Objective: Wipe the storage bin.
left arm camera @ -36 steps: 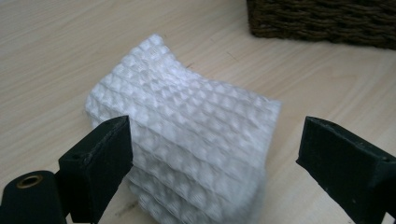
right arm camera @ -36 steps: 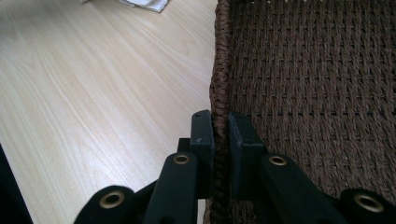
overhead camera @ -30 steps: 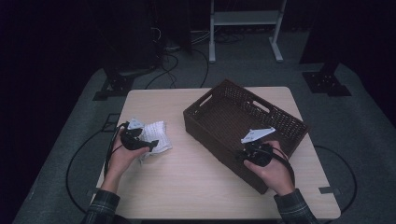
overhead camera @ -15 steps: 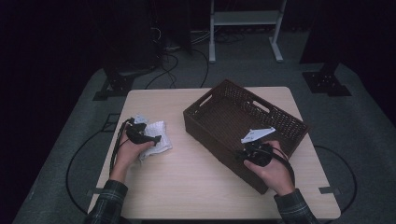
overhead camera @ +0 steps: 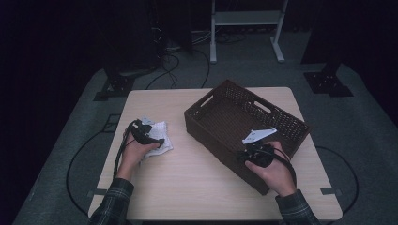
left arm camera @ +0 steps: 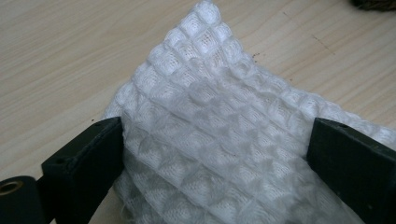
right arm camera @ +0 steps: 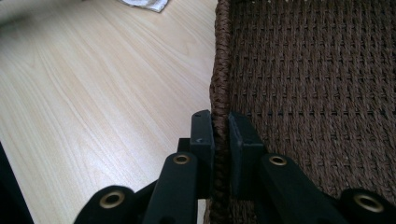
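Left gripper [left arm camera: 212, 154] wide open, jaws straddling white waffle-weave cloth [left arm camera: 219, 135], pads beside its edges, not squeezing. Cloth lies bunched on surface [overhead camera: 197, 183] near left edge (well apart from basket). Right gripper [right arm camera: 219, 135] clamped tight on near rim of brown woven basket [overhead camera: 244, 126], which sits angled toward surface's right edge.
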Demonstrator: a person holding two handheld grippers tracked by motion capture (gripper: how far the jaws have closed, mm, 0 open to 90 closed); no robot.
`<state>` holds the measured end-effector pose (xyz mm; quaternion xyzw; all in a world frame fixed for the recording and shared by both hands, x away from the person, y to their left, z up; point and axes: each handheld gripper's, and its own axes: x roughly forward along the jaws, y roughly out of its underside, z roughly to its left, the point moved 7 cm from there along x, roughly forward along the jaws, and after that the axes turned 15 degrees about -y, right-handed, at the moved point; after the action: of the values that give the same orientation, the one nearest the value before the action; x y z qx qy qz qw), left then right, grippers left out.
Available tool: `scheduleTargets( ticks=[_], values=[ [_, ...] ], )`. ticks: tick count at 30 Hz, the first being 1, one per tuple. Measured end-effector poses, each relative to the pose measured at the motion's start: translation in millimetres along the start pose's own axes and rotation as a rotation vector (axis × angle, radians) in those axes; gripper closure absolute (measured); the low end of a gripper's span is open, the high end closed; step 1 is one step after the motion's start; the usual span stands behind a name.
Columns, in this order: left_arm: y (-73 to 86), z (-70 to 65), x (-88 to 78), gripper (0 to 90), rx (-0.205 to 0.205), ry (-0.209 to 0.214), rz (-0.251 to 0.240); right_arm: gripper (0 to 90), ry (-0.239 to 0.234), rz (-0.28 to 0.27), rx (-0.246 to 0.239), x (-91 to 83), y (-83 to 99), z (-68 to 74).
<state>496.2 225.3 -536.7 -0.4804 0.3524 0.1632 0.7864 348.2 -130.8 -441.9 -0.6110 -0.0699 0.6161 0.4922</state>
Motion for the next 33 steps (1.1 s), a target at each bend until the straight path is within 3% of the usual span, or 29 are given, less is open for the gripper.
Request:
scheduleTargets(
  ticks=[6,10,11,12,17,20,25,33],
  values=[
    [0.9,-3.4,-1.9,6.2,0.012,0.032,0.004,81.2,0.0,0.002,-0.003,-0.1,0.2,-0.2],
    [0.2,-5.6,-5.3,20.6,0.023,0.059,-0.013,81.1,-0.001,0.002,-0.001,-0.1,0.2,-0.2],
    [0.4,-5.8,-6.7,20.6,0.033,0.067,-0.009,81.1,-0.001,0.002,-0.001,-0.1,0.2,-0.2],
    [-0.1,-7.2,-8.6,27.4,0.046,0.079,-0.016,81.2,-0.002,0.001,-0.003,0.0,0.0,-0.5],
    [-0.4,-9.2,-10.7,37.5,0.056,0.088,-0.02,81.1,-0.004,0.0,-0.001,-0.1,0.1,-0.6],
    [0.0,-9.7,-13.8,50.8,0.03,0.096,-0.026,81.1,-0.006,0.0,0.0,-0.1,0.2,-0.7],
    [0.9,-8.2,-14.5,64.0,0.011,0.09,-0.034,81.1,-0.007,0.0,0.002,-0.1,0.2,-0.6],
    [2.2,-3.5,-17.0,68.5,-0.085,0.15,-0.057,81.1,-0.008,-0.002,0.003,-0.1,0.6,-0.6]
  ],
)
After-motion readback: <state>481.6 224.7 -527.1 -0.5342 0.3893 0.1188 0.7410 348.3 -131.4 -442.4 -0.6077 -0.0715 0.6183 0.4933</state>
